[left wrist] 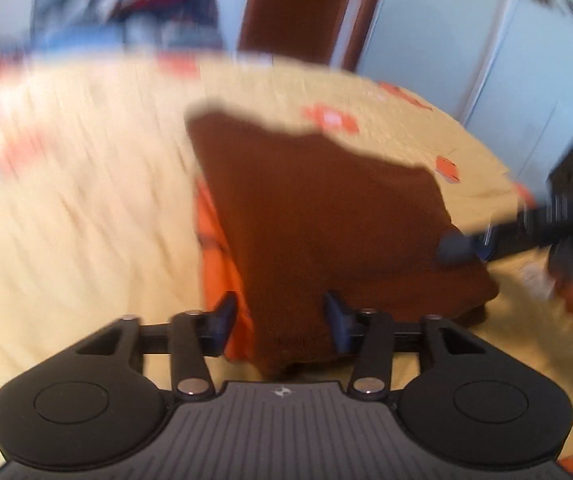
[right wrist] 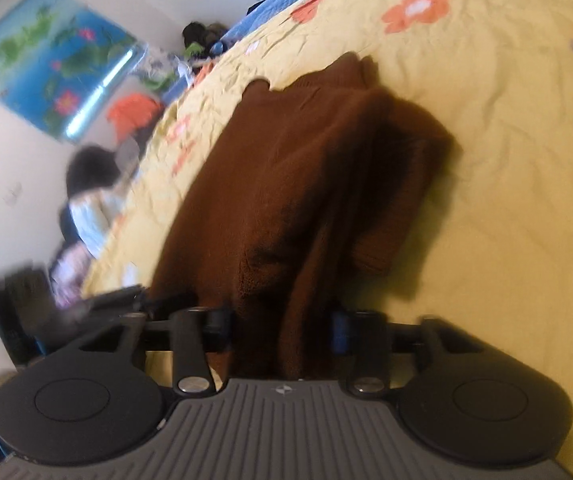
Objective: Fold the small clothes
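Blur smears most of the left wrist view, so the room behind the bed is hard to make out. The big yellow bedspread with orange flowers (left wrist: 66,200) carries everything. It runs past the picture edges in both views, and its far edge shows at the top.

On it lies the brown knitted sweater (left wrist: 318,220). Its near end is hidden behind each gripper's body, so you cannot see where the cloth stops. In the right wrist view the brown knitted sweater (right wrist: 286,184) is bunched into thick folds, with one cuffed sleeve end lying out on the bedspread (right wrist: 506,200). A strip of orange cloth (left wrist: 218,240) peeks out from under the sweater's left side; most of it is covered.

The left gripper (left wrist: 282,320) has its jaws about half way apart. The sweater's edge sits between them, but the blur hides whether the blue pads press on it.

The right gripper (right wrist: 282,326) is also about half open, with folds of the sweater between its fingers. Whether they pinch it cannot be told.
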Motion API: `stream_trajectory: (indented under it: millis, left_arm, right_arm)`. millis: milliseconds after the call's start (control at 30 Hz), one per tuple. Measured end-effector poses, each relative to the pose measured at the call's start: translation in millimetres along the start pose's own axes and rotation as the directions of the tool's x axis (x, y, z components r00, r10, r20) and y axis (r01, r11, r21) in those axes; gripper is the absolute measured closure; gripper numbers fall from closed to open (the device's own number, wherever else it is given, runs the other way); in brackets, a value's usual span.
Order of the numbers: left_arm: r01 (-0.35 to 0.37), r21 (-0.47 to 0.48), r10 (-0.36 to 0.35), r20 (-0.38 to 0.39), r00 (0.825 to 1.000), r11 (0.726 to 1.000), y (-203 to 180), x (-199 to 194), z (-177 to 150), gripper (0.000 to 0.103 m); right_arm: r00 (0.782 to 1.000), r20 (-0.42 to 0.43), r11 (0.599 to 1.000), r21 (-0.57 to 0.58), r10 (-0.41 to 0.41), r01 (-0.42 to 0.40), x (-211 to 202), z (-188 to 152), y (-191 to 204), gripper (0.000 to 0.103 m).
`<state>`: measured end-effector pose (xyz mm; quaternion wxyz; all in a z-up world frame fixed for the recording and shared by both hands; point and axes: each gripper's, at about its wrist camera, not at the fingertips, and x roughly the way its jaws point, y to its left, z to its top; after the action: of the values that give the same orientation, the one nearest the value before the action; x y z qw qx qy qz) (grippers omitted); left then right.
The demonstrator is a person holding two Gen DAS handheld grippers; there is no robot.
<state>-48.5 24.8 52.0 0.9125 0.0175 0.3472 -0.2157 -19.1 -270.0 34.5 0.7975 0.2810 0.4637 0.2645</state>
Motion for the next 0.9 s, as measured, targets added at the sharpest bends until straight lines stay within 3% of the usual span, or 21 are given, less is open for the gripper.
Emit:
stream_trajectory:
  millis: [33,100,133,200,300,367,400,467,500,567,633,700,767,833,900]
  left_arm:
    - [-0.044,0.062,0.04,0.066,0.997,0.997,-8,-13,2,0.034]
    - [-0.082,0.157,0.051,0.194,0.98,0.984,-23,-30,6,0.015]
    - [-0.078,0.192,0.035,0.22,0.975,0.978,-29,-30,10,0.012]
    - [-0.038,0.235,-0.008,0.192,0.981,0.971,-44,-11,17,0.012]
    - [0.064,0.248,-0.084,0.073,0.994,0.967,-61,39,25,0.012]
    - [0.054,0.261,-0.053,-0.009,0.999,0.964,-66,76,18,0.011]
    - [0.058,0.251,-0.066,0.026,0.997,0.966,-66,81,17,0.005]
    - [0.07,0.229,-0.08,0.036,0.996,0.971,-63,83,16,0.005]
    - [0.075,0.216,-0.084,0.03,0.996,0.973,-62,82,18,0.005]
    - [0.082,0.21,-0.091,0.036,0.995,0.974,-60,82,17,0.005]
    - [0.077,0.224,-0.092,0.054,0.994,0.972,-61,86,14,0.003]
    - [0.07,0.224,-0.085,0.06,0.995,0.972,-65,90,13,0.002]
    - [0.07,0.214,-0.085,0.061,0.995,0.974,-66,92,14,0.001]
    - [0.069,0.215,-0.085,0.064,0.994,0.974,-64,91,14,0.001]
    - [0.071,0.214,-0.086,0.063,0.994,0.974,-64,92,15,0.001]
  right_arm:
    - [0.999,0.05,1.0,0.015,-0.013,0.013,-13,6,-1,0.039]
    - [0.981,0.194,1.0,0.014,-0.021,0.019,-42,20,-1,0.039]
    - [0.969,0.244,0.999,0.0,-0.04,0.041,-50,30,2,0.039]
    - [0.959,0.273,0.994,-0.057,-0.072,0.091,-48,50,17,0.039]
    - [0.981,0.192,0.992,-0.13,0.018,0.007,-4,79,39,0.038]
    - [0.994,0.111,0.991,-0.135,0.019,-0.004,35,91,46,0.031]
    - [0.996,0.073,0.987,-0.153,-0.045,0.056,54,95,46,0.024]
    - [0.982,0.063,0.961,-0.203,-0.178,0.187,82,96,37,0.021]
    - [0.984,0.103,0.952,-0.257,-0.146,0.168,83,95,35,0.02]
    - [0.986,0.084,0.959,-0.237,-0.142,0.158,84,101,33,0.02]
    - [0.981,0.055,0.946,-0.259,-0.186,0.194,84,111,40,0.024]
    - [0.967,0.091,0.937,-0.243,-0.237,0.252,84,126,52,0.024]
    - [0.979,0.115,0.948,-0.254,-0.166,0.19,80,134,66,0.024]
    - [0.993,0.072,0.955,-0.276,-0.091,0.108,91,139,83,0.024]
    - [0.995,0.015,0.945,-0.314,-0.094,0.094,116,139,95,0.024]
